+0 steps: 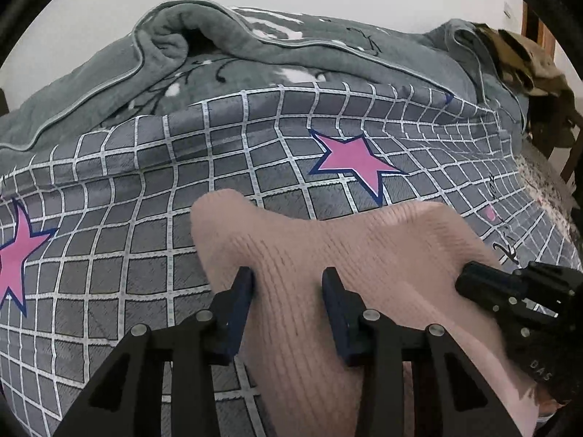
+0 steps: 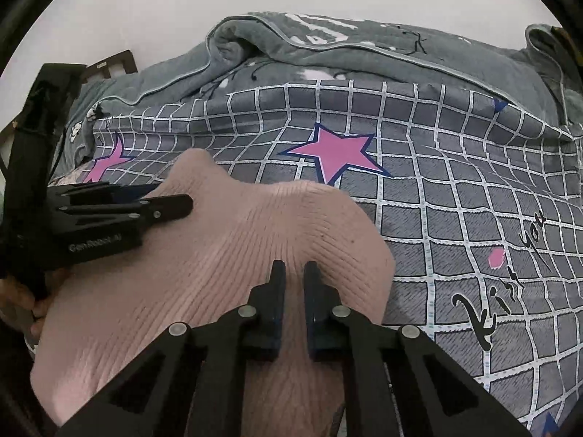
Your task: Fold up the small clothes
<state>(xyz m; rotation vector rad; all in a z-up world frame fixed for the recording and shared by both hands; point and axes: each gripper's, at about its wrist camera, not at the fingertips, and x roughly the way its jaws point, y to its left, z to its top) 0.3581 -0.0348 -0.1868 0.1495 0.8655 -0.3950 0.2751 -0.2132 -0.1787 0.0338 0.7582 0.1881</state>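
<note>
- Pinching a ridge of the pink ribbed garment [image 2: 226, 247], the right gripper [image 2: 294, 267] is clenched on it.
- Left gripper [image 1: 288, 276] straddles the garment on the checked bedsheet [image 1: 145, 189], jaws parted; grip unclear.

The right gripper [image 2: 294, 273] points down toward twelve o'clock, its fingers nearly together. At its nine o'clock the left gripper [image 1: 288, 280] angles down likewise, fingers [image 1: 242, 284] parted.
</note>
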